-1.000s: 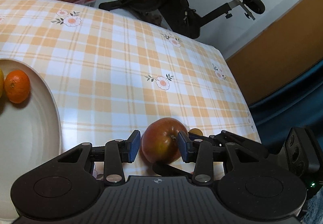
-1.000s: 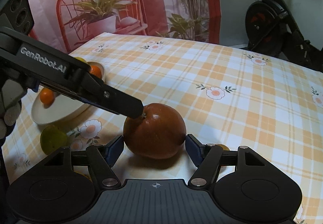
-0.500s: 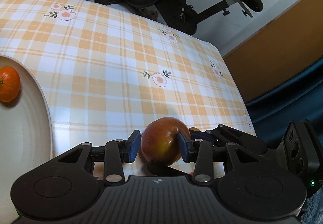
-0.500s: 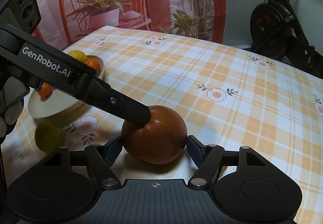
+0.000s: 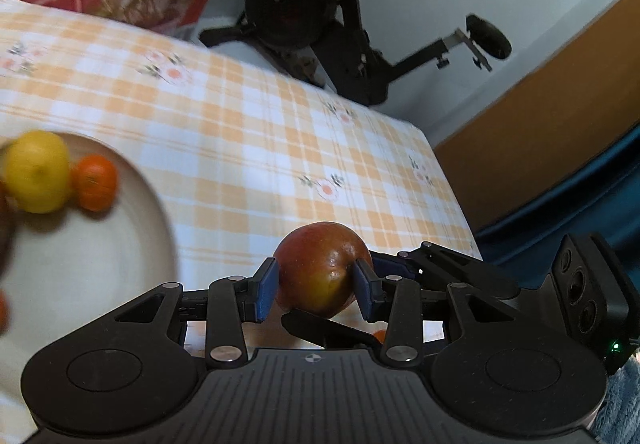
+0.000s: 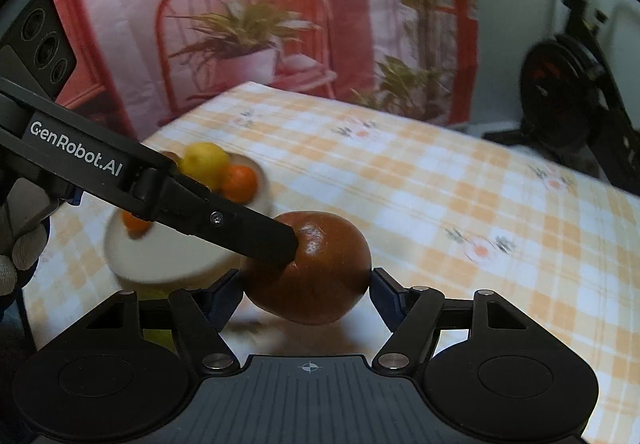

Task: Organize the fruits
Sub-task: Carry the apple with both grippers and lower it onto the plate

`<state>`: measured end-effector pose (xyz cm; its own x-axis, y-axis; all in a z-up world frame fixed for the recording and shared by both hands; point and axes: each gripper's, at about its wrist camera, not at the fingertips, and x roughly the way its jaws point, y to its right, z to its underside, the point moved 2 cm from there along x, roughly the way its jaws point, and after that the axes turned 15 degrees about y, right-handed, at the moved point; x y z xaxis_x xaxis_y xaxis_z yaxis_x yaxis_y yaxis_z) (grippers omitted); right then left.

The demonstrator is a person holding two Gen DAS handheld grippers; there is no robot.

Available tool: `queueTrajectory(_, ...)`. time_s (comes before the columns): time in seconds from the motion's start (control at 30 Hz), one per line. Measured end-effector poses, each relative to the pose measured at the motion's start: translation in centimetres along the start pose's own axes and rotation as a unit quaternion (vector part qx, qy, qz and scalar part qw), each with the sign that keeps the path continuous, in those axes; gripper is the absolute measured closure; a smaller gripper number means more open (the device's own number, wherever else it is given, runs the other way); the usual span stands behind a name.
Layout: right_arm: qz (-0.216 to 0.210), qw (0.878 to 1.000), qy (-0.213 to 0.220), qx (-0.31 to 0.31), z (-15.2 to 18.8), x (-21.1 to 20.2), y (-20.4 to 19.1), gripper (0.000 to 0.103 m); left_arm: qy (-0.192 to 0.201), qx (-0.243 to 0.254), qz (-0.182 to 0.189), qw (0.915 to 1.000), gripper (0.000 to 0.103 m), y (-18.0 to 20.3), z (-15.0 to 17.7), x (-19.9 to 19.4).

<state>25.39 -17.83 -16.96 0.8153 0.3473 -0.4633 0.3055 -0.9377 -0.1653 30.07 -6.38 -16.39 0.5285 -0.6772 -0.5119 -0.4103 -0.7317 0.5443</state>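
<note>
A large red-brown apple (image 5: 322,268) is clamped between the blue pads of my left gripper (image 5: 316,288) and held above the tablecloth. In the right wrist view the same apple (image 6: 320,272) sits between the fingers of my right gripper (image 6: 306,294), whose pads also touch its sides, and the left gripper's finger (image 6: 256,232) presses on it from the left. A cream plate (image 5: 120,252) to the left holds a yellow lemon (image 5: 38,177) and an orange mandarin (image 5: 96,183); the plate also shows in the right wrist view (image 6: 160,264).
An orange-checked tablecloth (image 5: 248,147) with flower prints covers the table. A small orange fruit (image 5: 378,334) lies under the grippers. A green fruit (image 6: 156,334) lies near the plate's front. An exercise bike (image 5: 320,19) stands beyond the table's far edge.
The apple has been lifted off the cloth in the left gripper and carried left, toward the plate. The plate with the lemon and mandarin has come further into view.
</note>
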Motion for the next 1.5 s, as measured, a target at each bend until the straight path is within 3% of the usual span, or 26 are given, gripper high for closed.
queueTrajectory(0.3,-0.047,0.998,0.009,-0.033,-3.6,4.0,-6.6,0.038,0.044,-0.009,-0.040,0.9982,0.060,-4.5,-2.8,-5.7)
queueTrajectory(0.57,-0.075,0.996,-0.024,-0.048,-3.7,8.9,-10.3,0.038,0.044,-0.035,-0.075,0.9956,0.060,-9.1,-2.9,-7.3)
queueTrajectory(0.8,-0.087,0.993,-0.050,-0.056,-2.6,11.5,-11.5,0.038,0.038,-0.054,-0.090,0.9937,0.060,-11.8,-2.3,-7.7)
queueTrajectory(1.5,-0.096,0.991,-0.066,-0.063,-1.7,14.1,-12.5,0.037,0.037,-0.067,-0.122,0.9895,0.060,-13.3,-1.7,-8.0)
